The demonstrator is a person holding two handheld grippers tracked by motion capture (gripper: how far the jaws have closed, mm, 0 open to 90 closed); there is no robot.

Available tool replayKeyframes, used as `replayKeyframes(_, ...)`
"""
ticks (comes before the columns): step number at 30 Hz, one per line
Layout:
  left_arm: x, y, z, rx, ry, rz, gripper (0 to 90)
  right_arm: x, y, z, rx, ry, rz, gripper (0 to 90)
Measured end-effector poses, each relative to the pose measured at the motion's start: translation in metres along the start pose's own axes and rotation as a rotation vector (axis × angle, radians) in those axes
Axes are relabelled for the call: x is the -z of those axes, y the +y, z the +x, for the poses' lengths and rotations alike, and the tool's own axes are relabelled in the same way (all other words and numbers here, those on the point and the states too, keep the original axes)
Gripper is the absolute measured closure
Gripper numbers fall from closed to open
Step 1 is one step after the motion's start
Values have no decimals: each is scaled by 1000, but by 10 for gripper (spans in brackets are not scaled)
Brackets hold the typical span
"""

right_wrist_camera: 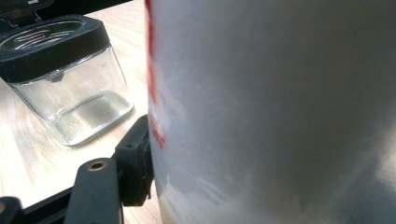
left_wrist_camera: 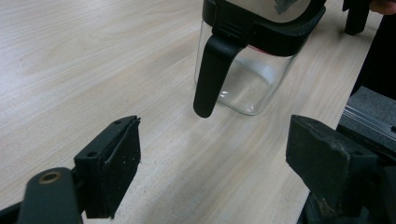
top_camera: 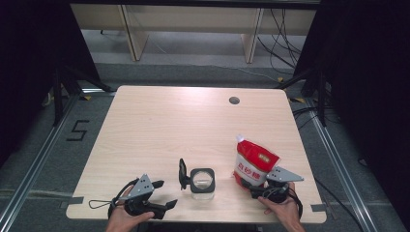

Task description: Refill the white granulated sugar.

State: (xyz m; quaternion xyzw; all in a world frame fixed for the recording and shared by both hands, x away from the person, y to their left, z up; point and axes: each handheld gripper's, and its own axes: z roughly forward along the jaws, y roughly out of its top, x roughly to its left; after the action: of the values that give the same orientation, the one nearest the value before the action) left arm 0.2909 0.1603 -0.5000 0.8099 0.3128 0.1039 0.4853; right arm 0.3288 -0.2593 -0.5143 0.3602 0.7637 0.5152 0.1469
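right claw (top_camera: 252, 189) at the near right of the counter (top_camera: 159, 125), and it's got the red and white pouch (top_camera: 255, 163) between its jaws. in the right gripper view one jaw lies flat against the pouch's white side, so it's pinching the pouch, which stands upright on the counter. just left of it, near the front edge, sits the clear glass jar (top_camera: 202, 182) with its black rim, lid flipped up on its left side. left claw (top_camera: 167, 194) rests at the near left, jaws spread wide with nothing between them, pointed toward the jar, a gap short of it.
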Motion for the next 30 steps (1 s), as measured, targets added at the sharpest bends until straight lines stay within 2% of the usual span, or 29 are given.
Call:
replayKeyframes(4, 0, 0, -1, 14, -1, -12, 174, -1, 1, -2, 97, -19, -21, 381)
replayKeyframes(5, 1, 1, -2, 13, 0, -9, 174, -1, 0, 0, 90, -34, -12, 382)
replayKeyframes(6, 2, 1, 0, 0, 4, 5, 174, 0, 1, 1, 96, -29, -3, 384)
replayKeyframes(7, 2, 1, 0, -6, 11, 7, 174, -1, 1, 1, 115, -19, -18, 384)
replayKeyframes(9, 2, 1, 1, -19, -4, -2, 175, 1, 2, 5, 114, -34, 1, 386)
replayKeyframes(11, 2, 1, 1, -24, -3, -7, 176, 0, 2, 5, 147, -29, -2, 388)
replayKeyframes(12, 2, 1, -1, 3, 0, -3, 177, -1, 2, 4, 169, -31, -3, 390)
replayKeyframes(13, 2, 1, -1, 2, -1, -6, 178, 2, 2, 4, 179, -44, 1, 392)
replayKeyframes(14, 2, 1, -2, 9, -2, -12, 178, 4, 2, 7, 162, -46, 2, 393)
replayKeyframes(15, 3, 2, -1, -7, -3, -6, 179, 4, 1, 10, 141, -43, 2, 394)
replayKeyframes(16, 3, 2, -1, -14, -2, -9, 179, 5, 1, 7, 153, -37, 2, 396)
replayKeyframes(17, 4, 2, -1, 0, 0, -9, 179, 6, 1, 8, 150, -51, 2, 396)
replayKeyframes(18, 4, 2, 0, -9, -1, -18, 180, 8, 0, 12, 113, -63, 18, 397)
replayKeyframes(19, 5, 3, 2, -31, 3, -12, 180, 7, 1, 8, 152, -65, 0, 397)
replayKeyframes(20, 4, 3, 2, -17, -2, -20, 180, 6, 2, 6, 190, -68, -20, 397)
replayKeyframes(21, 5, 3, 2, -23, -2, -18, 180, 8, 3, 7, 199, -81, -18, 398)
replayKeyframes(22, 5, 3, 2, -30, 3, -14, 180, 9, 3, 10, 178, -81, -7, 398)
replayKeyframes(24, 4, 3, 2, -24, -2, -16, 180, 10, 5, 8, 239, -88, -21, 398)
replayKeyframes(25, 4, 3, 1, -16, -2, -21, 180, 11, 5, 9, 224, -84, -28, 398)
replayKeyframes(26, 3, 2, 0, -2, 2, -24, 180, 13, 6, 9, 238, -91, -30, 399)
replayKeyframes(27, 4, 2, 2, -28, 0, -12, 180, 13, 7, 12, 204, -65, -43, 398)
replayKeyframes(28, 5, 2, 1, -9, 4, -16, 180, 15, 8, 12, 213, -67, -46, 399)
replayKeyframes(29, 5, 2, 1, 4, 3, -18, 180, 16, 9, 11, 242, -75, -48, 398)
replayKeyframes(30, 5, 2, 1, -4, 3, -19, 180, 17, 9, 11, 249, -77, -56, 399)
